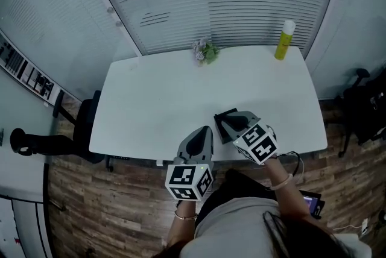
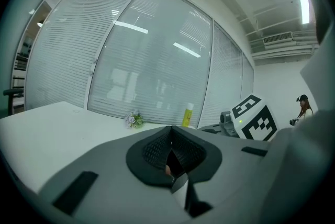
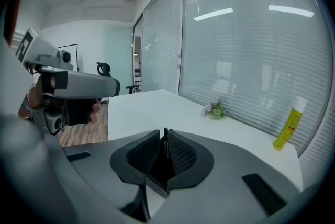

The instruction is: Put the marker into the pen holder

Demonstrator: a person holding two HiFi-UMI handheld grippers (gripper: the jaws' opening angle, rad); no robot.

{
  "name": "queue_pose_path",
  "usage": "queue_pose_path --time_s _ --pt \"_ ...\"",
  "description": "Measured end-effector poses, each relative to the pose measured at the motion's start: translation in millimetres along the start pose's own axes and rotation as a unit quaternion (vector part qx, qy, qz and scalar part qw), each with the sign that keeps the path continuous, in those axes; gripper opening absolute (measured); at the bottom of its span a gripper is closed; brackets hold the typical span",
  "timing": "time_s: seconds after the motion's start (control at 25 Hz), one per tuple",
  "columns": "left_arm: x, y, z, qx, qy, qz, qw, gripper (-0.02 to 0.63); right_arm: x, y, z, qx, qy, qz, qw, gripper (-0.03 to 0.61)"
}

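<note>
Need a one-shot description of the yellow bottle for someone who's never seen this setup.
Start at the white table and go to its far right corner, as the head view shows it. The yellow bottle stands upright there. It is tall and bright yellow with a white cap, unlike the low purple-and-green flower bunch at the middle of the far edge.

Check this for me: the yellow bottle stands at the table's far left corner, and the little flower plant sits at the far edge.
Not quite. The yellow bottle stands at the far right corner of the table, not the left, as the head view shows. The little flower plant does sit at the far edge.
</note>
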State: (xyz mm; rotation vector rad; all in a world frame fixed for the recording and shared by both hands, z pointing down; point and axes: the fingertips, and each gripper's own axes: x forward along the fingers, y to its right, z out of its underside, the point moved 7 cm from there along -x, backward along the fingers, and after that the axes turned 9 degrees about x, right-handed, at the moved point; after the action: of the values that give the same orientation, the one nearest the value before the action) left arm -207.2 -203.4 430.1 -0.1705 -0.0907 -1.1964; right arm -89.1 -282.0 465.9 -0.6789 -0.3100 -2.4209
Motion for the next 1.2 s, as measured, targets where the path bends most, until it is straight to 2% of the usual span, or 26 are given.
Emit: queue_pose_path --time_s 0.56,0.72,0.92,1.2 --pt "-27 14 -1 0.008 0.016 -0.02 0.9996 0.018 -38 -11 6 0.058 0.096 0.002 0.994 0.048" --pt "-25 20 -4 0.019 0.022 -0.036 0.9989 0.018 -49 -5 9 0.055 0.115 -0.002 0.992 0.037" --pt "-28 35 -4 0.013 0.022 -0.062 0.9977 0.018 -68 -1 13 0.05 0.134 -0.018 0.989 0.029" --pt "-40 66 -9 0.031 0.026 -0.077 0.9962 0.018 -101 -1 15 0.024 0.161 -0.028 0.986 0.028"
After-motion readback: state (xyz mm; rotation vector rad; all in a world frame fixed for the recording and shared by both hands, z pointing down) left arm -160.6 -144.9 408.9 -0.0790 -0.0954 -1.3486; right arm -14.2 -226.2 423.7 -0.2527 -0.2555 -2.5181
